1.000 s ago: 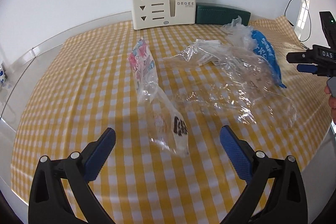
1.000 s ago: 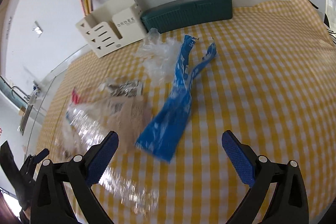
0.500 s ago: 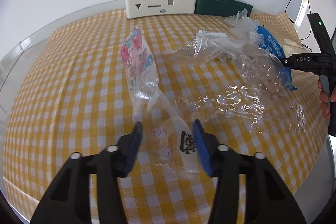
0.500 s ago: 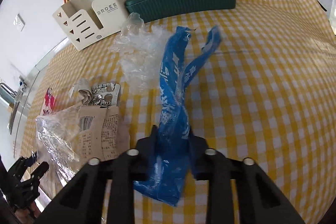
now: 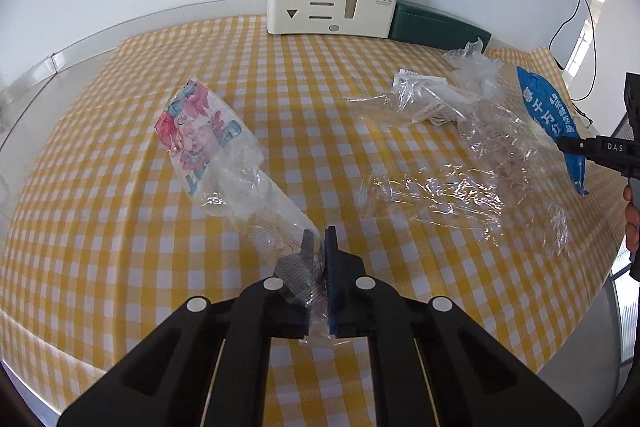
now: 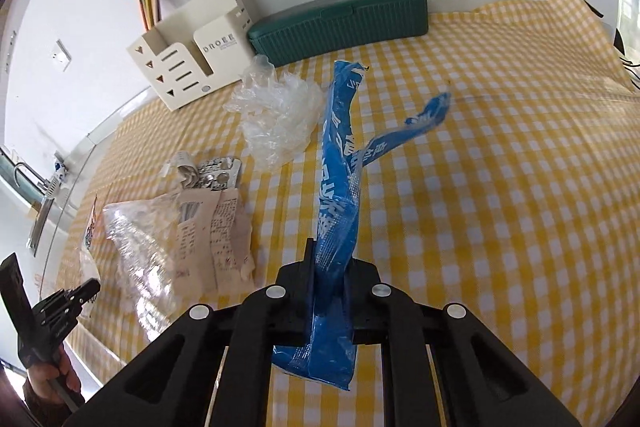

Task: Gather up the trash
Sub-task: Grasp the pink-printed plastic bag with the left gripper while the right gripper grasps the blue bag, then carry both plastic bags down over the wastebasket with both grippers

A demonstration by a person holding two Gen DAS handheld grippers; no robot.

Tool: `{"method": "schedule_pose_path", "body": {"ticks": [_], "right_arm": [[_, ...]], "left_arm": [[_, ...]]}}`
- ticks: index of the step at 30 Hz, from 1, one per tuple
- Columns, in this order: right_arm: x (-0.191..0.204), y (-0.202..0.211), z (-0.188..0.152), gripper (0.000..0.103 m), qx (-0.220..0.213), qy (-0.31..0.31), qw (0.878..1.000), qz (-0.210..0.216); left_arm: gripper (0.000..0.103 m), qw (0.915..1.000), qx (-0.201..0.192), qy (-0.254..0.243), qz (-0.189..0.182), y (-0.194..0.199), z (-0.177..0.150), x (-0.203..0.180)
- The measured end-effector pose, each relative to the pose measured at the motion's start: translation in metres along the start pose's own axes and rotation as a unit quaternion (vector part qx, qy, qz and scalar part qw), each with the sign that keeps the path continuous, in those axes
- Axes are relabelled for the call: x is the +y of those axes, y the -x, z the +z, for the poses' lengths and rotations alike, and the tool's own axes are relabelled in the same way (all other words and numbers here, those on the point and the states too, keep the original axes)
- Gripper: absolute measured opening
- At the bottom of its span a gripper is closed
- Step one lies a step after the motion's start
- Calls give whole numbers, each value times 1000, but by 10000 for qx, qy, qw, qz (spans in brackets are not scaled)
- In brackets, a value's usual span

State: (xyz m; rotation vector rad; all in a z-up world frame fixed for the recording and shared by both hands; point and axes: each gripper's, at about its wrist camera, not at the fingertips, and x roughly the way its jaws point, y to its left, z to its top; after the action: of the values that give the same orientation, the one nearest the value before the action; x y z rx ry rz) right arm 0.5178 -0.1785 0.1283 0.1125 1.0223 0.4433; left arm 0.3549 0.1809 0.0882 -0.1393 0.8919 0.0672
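Left hand-held gripper [image 5: 320,267]: you have it pinching the near end of the clear printed wrapper [image 5: 208,143], which trails out over the table [image 5: 100,227].
Right hand-held gripper [image 6: 328,267]: pressed together on the blue plastic bag [image 6: 340,163], near its lower end.
Handling: both are thin, limp, slippery film, likely almost weightless; grip bunched folds, not single edges.
Left on table: crinkled clear film [image 5: 448,183], paper receipts [image 6: 216,227], crumpled clear bag [image 6: 280,115].

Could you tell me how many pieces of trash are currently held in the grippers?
2: the printed clear bag in the left gripper, and the blue wrapper in the right gripper. The other trash lies on the table.
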Motion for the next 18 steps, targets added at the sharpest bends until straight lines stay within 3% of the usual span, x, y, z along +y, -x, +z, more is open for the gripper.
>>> {"method": "schedule_pose_path", "body": {"ticks": [7,18], "right_arm": [[4,45,-18,15,-301,96,9992,236],[33,134,-83,15,-559,639,9931,815]], "left_arm": [[6,9996,-277,-56,-77,37,-15,-19],[7,9944,-704,-590,-525,109,-58,-71]]}}
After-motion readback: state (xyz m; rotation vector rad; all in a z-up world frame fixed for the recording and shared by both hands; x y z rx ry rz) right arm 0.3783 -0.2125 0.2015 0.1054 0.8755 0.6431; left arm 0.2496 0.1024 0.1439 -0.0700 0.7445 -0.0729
